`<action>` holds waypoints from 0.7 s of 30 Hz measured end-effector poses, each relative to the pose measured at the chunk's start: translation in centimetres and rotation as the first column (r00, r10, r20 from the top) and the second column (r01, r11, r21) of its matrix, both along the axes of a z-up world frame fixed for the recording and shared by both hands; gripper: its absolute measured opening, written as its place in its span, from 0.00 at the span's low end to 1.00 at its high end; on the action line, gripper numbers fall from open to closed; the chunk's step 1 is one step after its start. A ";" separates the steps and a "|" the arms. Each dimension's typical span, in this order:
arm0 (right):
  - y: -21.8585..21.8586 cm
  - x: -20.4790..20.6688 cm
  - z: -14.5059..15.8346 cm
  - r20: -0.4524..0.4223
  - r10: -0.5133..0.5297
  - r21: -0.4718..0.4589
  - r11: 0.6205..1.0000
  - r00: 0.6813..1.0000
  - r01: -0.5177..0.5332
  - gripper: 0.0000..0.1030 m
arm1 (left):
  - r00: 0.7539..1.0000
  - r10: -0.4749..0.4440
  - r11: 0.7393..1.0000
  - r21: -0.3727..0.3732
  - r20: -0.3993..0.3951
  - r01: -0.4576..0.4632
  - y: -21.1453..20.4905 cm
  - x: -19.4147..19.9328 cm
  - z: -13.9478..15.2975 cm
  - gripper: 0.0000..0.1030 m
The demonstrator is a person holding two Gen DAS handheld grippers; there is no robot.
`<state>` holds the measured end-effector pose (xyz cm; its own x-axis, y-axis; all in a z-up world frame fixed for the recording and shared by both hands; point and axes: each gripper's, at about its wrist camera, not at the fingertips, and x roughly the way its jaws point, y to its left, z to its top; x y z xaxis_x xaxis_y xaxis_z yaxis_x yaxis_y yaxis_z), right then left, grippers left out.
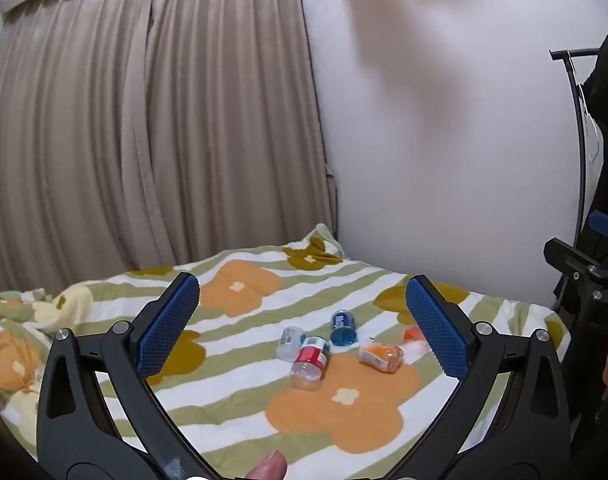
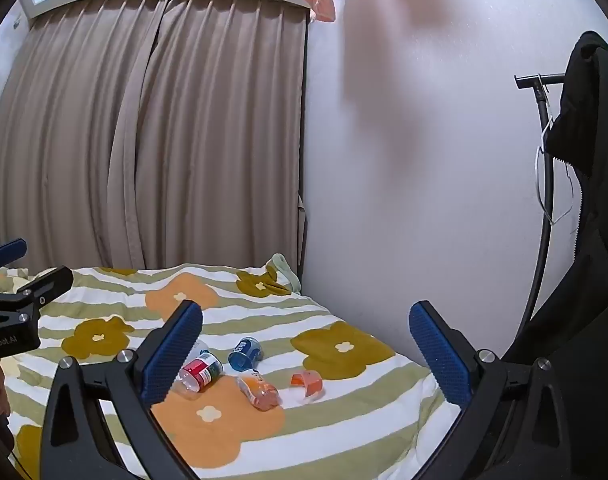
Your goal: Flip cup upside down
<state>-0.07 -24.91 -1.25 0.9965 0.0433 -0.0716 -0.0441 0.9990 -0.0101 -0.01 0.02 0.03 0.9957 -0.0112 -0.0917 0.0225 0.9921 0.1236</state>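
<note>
Hovering spread and empty, both ribbed-padded tools [image 1: 302, 300] [image 2: 306, 330] face small cylindrical plastic cups [image 1: 310, 362] toppled on a fleecy blanket [image 1: 344, 432].

5 small cups [image 2: 248, 372] lie tipped on their sides, clustered on the floral blanket [image 2: 344, 432].

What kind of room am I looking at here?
Most likely a bedroom in a home. A bed is covered with a flower-patterned blanket, long beige curtains hang closed behind it, and a clothes rack with a dark garment stands by the wall. Small plastic cups lie scattered on the blanket.
</note>
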 end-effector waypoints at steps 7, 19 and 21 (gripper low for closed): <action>0.5 0.0 0.1 -0.007 -0.001 -0.016 1.000 1.000 0.001 1.00 | 0.999 0.009 0.999 -0.031 -0.030 -0.010 0.3 0.8 -0.2 1.00; 1.2 1.0 -1.4 0.004 0.065 -0.031 0.997 0.998 -0.064 1.00 | 1.000 0.015 0.999 -0.046 -0.006 -0.015 0.7 0.5 -0.4 1.00; 1.3 0.7 -1.4 0.010 0.063 -0.024 0.998 0.998 -0.063 1.00 | 1.000 0.022 0.999 -0.039 0.001 -0.022 0.6 0.4 -0.5 1.00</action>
